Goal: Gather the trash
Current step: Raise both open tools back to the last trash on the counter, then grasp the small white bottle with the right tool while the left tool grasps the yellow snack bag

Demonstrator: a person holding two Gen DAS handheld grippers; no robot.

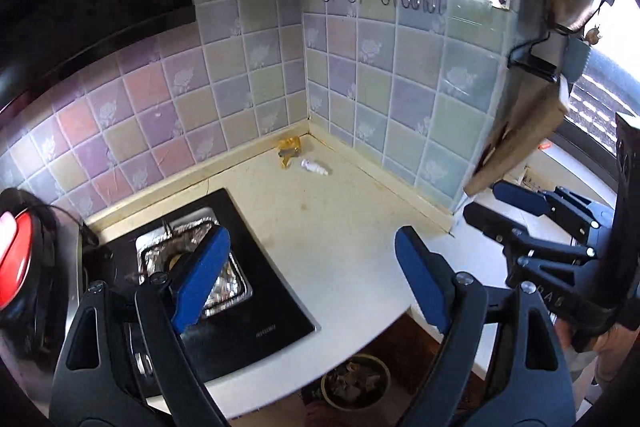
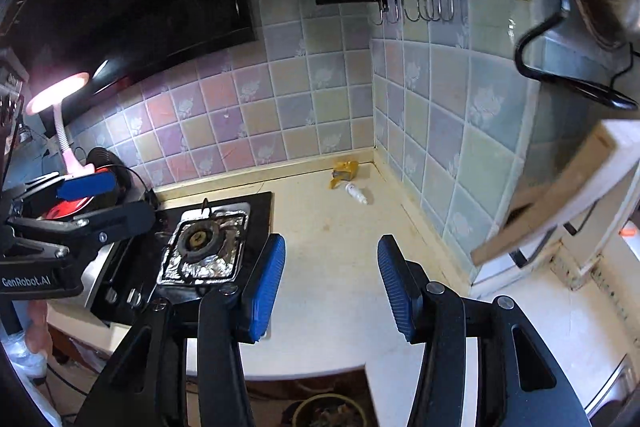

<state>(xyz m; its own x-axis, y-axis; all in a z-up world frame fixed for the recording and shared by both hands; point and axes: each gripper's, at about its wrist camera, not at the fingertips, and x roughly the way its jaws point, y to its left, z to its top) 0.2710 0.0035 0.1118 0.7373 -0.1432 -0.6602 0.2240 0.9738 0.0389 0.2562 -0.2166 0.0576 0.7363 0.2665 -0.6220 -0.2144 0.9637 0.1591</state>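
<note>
Nothing has been collected yet, it is judged. A yellow wrapper (image 2: 343, 171) and a small white tube (image 2: 357, 193) are seen on the worktop (image 2: 320, 247) at 12 o'clock, in the tiled corner. The left tongs (image 1: 312, 279) and right tongs (image 2: 331, 287) are held apart, empty, well short of the trash.
</note>
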